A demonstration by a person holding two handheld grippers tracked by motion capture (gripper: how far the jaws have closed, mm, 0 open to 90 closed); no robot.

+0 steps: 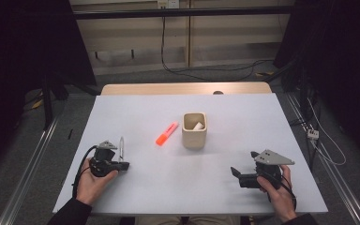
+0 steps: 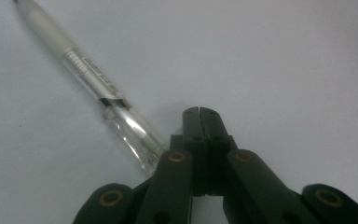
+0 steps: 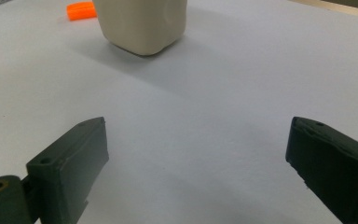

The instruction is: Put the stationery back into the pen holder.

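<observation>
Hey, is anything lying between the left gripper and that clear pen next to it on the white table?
Nothing visible. The left gripper, jaws shut and empty, sits right beside the clear plastic pen on bare white table, seen in the left gripper view.

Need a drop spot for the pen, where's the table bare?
Bare: the near strip between left gripper and right gripper; the right side past the cup; the far strip behind it. Crowded: around the pen and between orange marker and cup.
</observation>
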